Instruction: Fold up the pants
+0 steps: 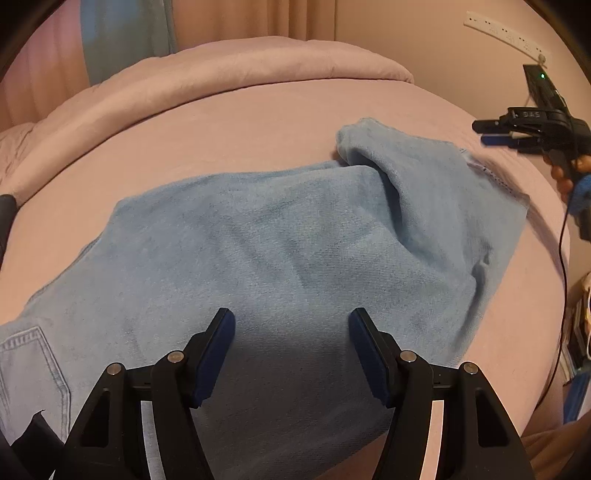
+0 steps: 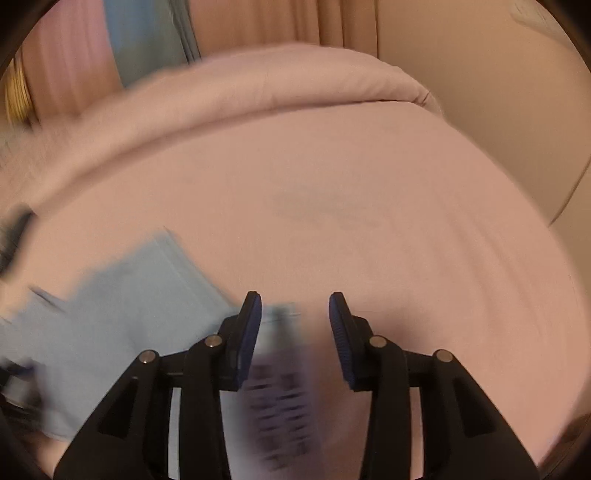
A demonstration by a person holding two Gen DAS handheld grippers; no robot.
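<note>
Light blue jeans (image 1: 280, 243) lie folded lengthwise across a pink bed (image 1: 236, 133), with a back pocket at the lower left and a bunched leg end at the upper right. My left gripper (image 1: 291, 325) is open and empty, hovering just above the middle of the jeans. My right gripper (image 1: 495, 133) shows at the far right of the left wrist view, above the bed beyond the jeans' right end. In the blurred right wrist view, my right gripper (image 2: 295, 306) is open and empty, with the jeans (image 2: 110, 321) at its lower left.
A rolled pink duvet (image 1: 221, 70) lies along the bed's far side. Curtains (image 1: 122, 33) hang behind it. A white power strip (image 1: 506, 35) is on the wall at the upper right. A black cable (image 1: 563, 258) hangs by the bed's right edge.
</note>
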